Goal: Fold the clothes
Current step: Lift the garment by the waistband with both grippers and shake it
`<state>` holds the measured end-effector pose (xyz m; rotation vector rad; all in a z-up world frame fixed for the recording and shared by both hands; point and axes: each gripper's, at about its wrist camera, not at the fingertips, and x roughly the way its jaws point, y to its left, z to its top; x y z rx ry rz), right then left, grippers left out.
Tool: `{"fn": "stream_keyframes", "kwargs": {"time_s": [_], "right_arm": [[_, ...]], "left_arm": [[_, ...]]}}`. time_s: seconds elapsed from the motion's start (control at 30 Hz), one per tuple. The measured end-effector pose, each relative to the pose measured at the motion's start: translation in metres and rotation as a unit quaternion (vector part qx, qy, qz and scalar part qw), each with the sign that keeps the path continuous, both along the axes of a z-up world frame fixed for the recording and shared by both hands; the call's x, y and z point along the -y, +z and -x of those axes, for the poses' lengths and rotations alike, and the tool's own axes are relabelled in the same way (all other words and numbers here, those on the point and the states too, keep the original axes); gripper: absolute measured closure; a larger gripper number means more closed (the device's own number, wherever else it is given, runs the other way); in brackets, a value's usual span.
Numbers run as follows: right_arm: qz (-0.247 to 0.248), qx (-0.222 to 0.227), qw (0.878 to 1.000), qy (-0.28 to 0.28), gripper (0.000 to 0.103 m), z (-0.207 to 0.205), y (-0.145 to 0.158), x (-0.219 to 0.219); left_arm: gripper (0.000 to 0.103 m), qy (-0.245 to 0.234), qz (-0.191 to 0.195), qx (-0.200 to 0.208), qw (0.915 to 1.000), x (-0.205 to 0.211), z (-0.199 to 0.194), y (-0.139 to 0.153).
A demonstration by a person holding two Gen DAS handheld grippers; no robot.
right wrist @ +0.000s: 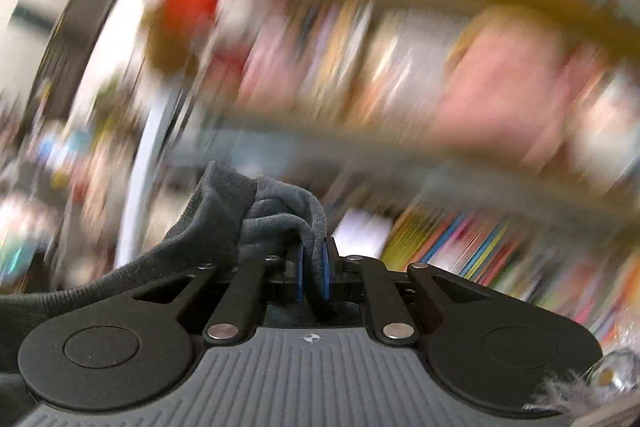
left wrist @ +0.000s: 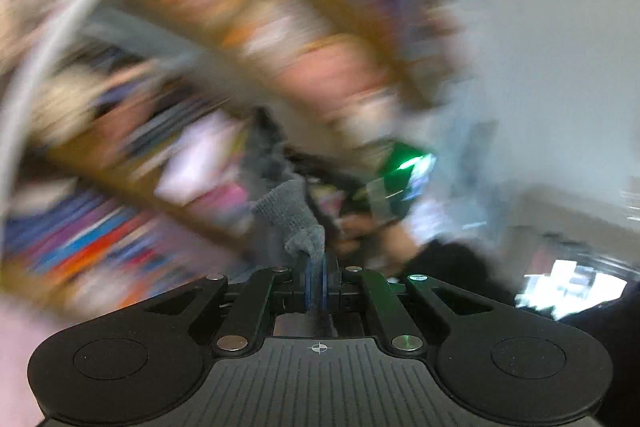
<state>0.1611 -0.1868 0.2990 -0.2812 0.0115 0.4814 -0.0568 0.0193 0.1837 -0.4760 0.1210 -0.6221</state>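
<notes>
1. Left wrist view: background was heavily motion-blurred. Wooden bookshelves [left wrist: 248,39] with colourful spines filled the left and centre; a plain pale wall [left wrist: 552,47] took the right side, the only uncluttered stretch.
2. No tabletop or other supporting surface was readable in either view, so the garment's edges couldn't be placed against anything.
3. Left gripper [left wrist: 317,279]: jaws pressed nearly together, blue pads pinching a narrow tip of grey knit garment [left wrist: 292,215]. The fabric rose up and away from the pads, then got lost in the blur.
4. A hand [left wrist: 360,231] and a dark sleeve [left wrist: 448,263] sat just right of that fabric, near something green and shiny [left wrist: 404,163]; too smeared to identify.
5. Right wrist view: same blur. Bookshelves [right wrist: 420,67] spanned the centre and right; a white curved bar [right wrist: 148,155] ran down the left.
6. Right gripper [right wrist: 314,275]: jaws close together, clamped on a bunched fold of the grey garment [right wrist: 224,219]. The cloth draped off to the left over the gripper body and out the lower left edge.
7. Grey fuzzy material [right wrist: 560,395] showed at the lower right corner; couldn't tell what it was.
</notes>
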Motion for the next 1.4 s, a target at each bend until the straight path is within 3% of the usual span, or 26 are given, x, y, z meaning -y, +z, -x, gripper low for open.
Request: {"fn": "stream_keyframes", "kwargs": {"time_s": [0.1, 0.2, 0.27, 0.37, 0.47, 0.6, 0.67, 0.7, 0.8, 0.87, 0.93, 1.13, 1.23, 1.4], "right_arm": [[0.062, -0.130, 0.989, 0.023, 0.095, -0.035, -0.092, -0.059], [0.135, -0.209, 0.967, 0.059, 0.095, -0.027, -0.183, -0.124], [0.175, -0.218, 0.956, 0.093, 0.095, -0.015, -0.220, -0.168], [0.205, -0.208, 0.948, 0.130, 0.095, -0.001, -0.242, -0.232], [0.213, -0.197, 0.945, 0.149, 0.095, 0.000, -0.242, -0.281], [0.201, -0.201, 0.946, 0.158, 0.091, -0.004, -0.237, -0.322], [0.218, -0.210, 0.941, 0.150, 0.071, -0.003, -0.239, -0.332], [0.222, -0.206, 0.941, 0.147, 0.060, -0.001, -0.240, -0.332], [0.218, -0.209, 0.943, 0.141, 0.060, 0.007, -0.240, -0.316], [0.199, -0.239, 0.941, 0.129, 0.060, 0.013, -0.241, -0.293], [0.176, -0.278, 0.937, 0.114, 0.059, 0.022, -0.245, -0.262], [0.126, -0.354, 0.924, 0.070, 0.053, 0.088, -0.255, -0.147], [0.055, -0.387, 0.921, -0.001, 0.048, 0.120, -0.255, -0.084], [-0.072, -0.446, 0.882, -0.136, 0.048, 0.163, -0.269, -0.001]], "left_arm": [[0.100, 0.054, -0.010, -0.072, 0.9959, -0.034, 0.007, -0.041], [0.100, 0.107, -0.020, -0.144, 0.9836, -0.069, 0.014, -0.081], [0.100, 0.142, -0.027, -0.191, 0.9709, -0.091, 0.019, -0.108], [0.100, 0.193, -0.037, -0.261, 0.9452, -0.126, 0.026, -0.149], [0.100, 0.243, -0.046, -0.328, 0.9117, -0.160, 0.033, -0.190], [0.099, 0.262, -0.033, -0.353, 0.8977, -0.185, 0.037, -0.199], [0.098, 0.271, -0.026, -0.364, 0.8906, -0.197, 0.039, -0.203], [0.097, 0.275, -0.023, -0.370, 0.8870, -0.203, 0.040, -0.205], [0.087, 0.287, -0.011, -0.391, 0.8745, -0.218, 0.043, -0.212], [0.062, 0.292, 0.000, -0.408, 0.8654, -0.223, 0.044, -0.220], [0.052, 0.295, 0.012, -0.421, 0.8577, -0.226, 0.048, -0.228], [0.044, 0.289, 0.058, -0.422, 0.8574, -0.226, 0.054, -0.235], [0.042, 0.305, 0.088, -0.422, 0.8494, -0.228, 0.051, -0.240], [0.044, 0.335, 0.113, -0.413, 0.8392, -0.230, 0.039, -0.242]]}}
